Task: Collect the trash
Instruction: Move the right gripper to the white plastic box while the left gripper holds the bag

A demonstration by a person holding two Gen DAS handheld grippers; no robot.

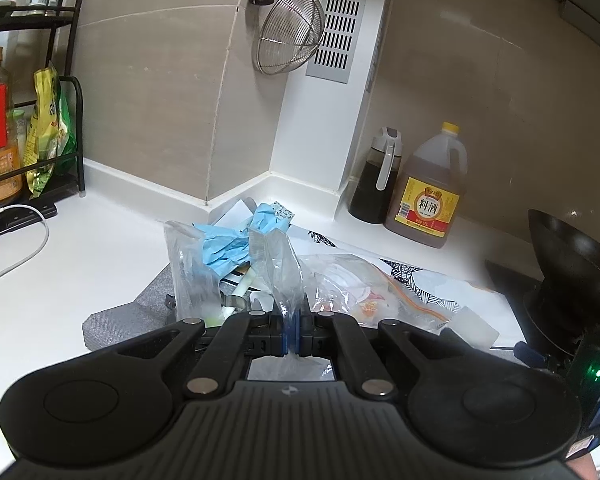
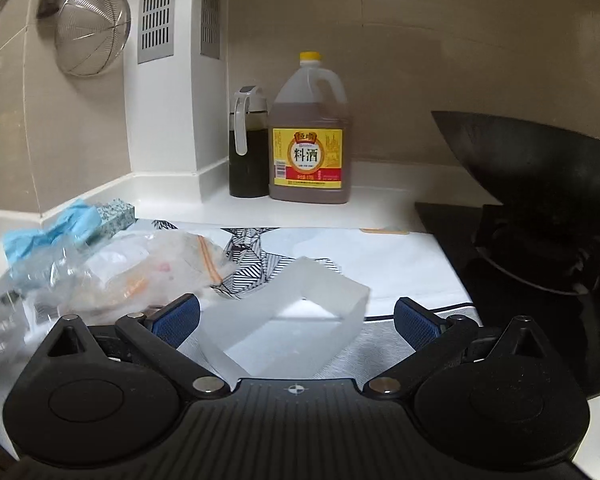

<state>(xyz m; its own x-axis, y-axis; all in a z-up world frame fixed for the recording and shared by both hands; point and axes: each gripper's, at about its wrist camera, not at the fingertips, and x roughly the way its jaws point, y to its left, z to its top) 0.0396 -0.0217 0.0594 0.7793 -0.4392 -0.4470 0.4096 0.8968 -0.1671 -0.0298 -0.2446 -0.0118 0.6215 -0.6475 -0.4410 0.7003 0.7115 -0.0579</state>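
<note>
You face beige tiled walls meeting in a corner; a white bench runs below. A grey vent sits beside it.

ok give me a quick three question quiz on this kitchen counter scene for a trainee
1. True or false: the left gripper is shut on the clear plastic bag.
2. What lies between the open fingers of the right gripper? A) a blue glove B) a translucent plastic container C) a strainer
3. What colour is the cap of the cooking wine jug?

Key: 1 true. 2 B, the translucent plastic container, not yet gripped. 3 yellow.
</note>
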